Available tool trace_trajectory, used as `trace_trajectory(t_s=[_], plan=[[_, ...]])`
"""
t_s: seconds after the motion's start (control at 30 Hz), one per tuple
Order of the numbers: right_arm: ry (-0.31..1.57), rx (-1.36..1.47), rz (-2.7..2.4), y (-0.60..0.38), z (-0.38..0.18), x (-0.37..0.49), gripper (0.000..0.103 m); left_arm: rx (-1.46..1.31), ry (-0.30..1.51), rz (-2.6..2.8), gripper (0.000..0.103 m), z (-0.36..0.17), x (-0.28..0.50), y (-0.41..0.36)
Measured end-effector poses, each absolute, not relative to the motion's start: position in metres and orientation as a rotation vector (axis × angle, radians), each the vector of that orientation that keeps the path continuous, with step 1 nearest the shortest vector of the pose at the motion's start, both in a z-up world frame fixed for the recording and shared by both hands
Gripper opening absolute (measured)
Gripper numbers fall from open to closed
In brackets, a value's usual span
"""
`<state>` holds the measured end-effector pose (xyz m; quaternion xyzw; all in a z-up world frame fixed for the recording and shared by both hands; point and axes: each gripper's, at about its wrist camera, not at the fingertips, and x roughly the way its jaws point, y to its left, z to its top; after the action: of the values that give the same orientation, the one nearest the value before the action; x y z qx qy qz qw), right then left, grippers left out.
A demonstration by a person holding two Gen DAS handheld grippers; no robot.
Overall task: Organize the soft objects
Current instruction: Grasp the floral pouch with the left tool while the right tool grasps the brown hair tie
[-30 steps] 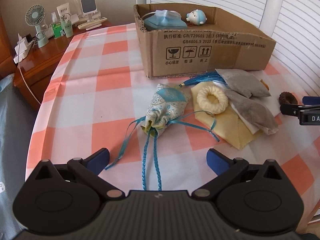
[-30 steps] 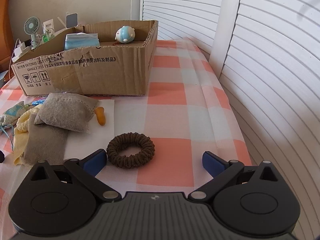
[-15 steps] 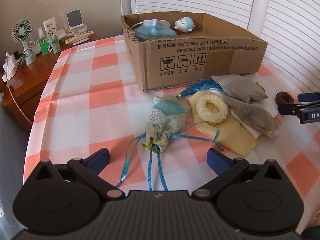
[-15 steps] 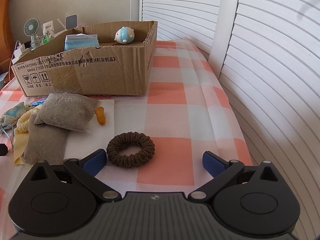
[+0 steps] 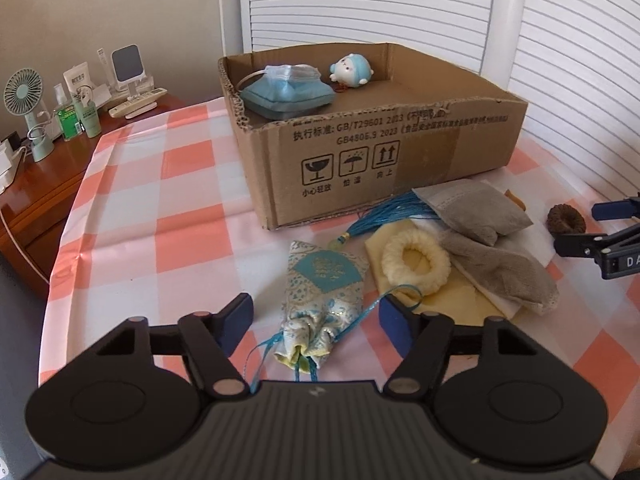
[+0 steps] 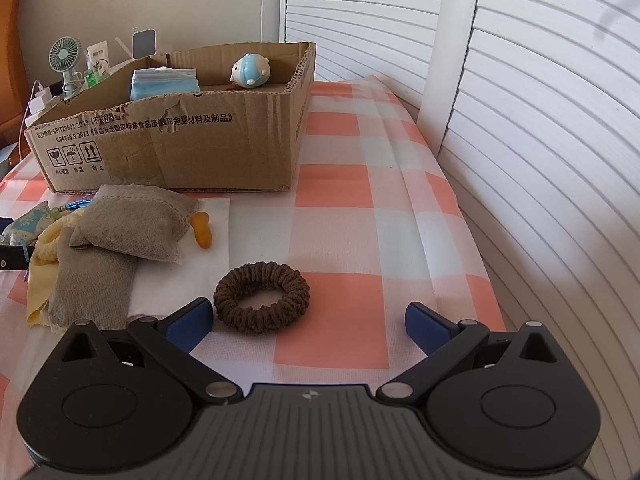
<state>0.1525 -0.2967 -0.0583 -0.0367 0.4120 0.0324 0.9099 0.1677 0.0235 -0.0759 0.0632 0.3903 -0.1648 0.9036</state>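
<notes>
A blue patterned drawstring pouch (image 5: 326, 292) with blue ribbons lies on the checked tablecloth. My left gripper (image 5: 316, 318) is open with a finger on each side of the pouch's tied neck. Beside it lie a cream scrunchie (image 5: 416, 261) on a yellow cloth (image 5: 460, 300), grey sachets (image 5: 478, 210) and a blue tassel (image 5: 390, 210). A brown scrunchie (image 6: 262, 298) lies just ahead of my right gripper (image 6: 308, 324), which is open and empty. The cardboard box (image 5: 400, 152) holds a blue mask pack (image 5: 288, 90) and a small plush (image 5: 352, 70).
An orange soft piece (image 6: 202, 230) lies on a white cloth (image 6: 180, 280). A wooden side table (image 5: 44, 176) at the left holds a fan (image 5: 28, 108) and bottles. White shutters (image 6: 540, 120) stand behind and to the right of the table.
My left gripper has moved forward and down, so the pouch's neck now lies between its fingers, which stand closer together. The right gripper has not moved.
</notes>
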Motion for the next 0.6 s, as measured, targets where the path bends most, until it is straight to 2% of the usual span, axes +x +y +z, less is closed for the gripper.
trace_trajectory(t_s=[0.1, 0.17, 0.2, 0.4, 0.47, 0.6], plan=[[0.849, -0.076, 0.067, -0.2966, -0.0584, 0.1521, 0.103, 0.13, 0.802, -0.349, 0.057, -0.0754, 0.1676, 0.0228], [0.845, -0.077, 0.068, -0.2966, -0.0583, 0.1517, 0.103, 0.128, 0.802, -0.344, 0.042, -0.0737, 0.1678, 0.0214], [0.843, -0.077, 0.069, -0.2968, -0.0584, 0.1514, 0.103, 0.123, 0.803, -0.336, 0.039, -0.073, 0.1677, 0.0209], [0.825, -0.085, 0.083, -0.297, -0.059, 0.1483, 0.103, 0.065, 0.795, -0.289, 0.038, -0.0736, 0.1618, 0.0214], [0.821, -0.1, 0.098, -0.2958, -0.0583, 0.1476, 0.1, 0.056, 0.793, -0.283, 0.038, -0.0735, 0.1609, 0.0213], [0.797, -0.125, 0.132, -0.2913, -0.0558, 0.145, 0.084, 0.053, 0.796, -0.288, 0.039, -0.0733, 0.1635, 0.0219]])
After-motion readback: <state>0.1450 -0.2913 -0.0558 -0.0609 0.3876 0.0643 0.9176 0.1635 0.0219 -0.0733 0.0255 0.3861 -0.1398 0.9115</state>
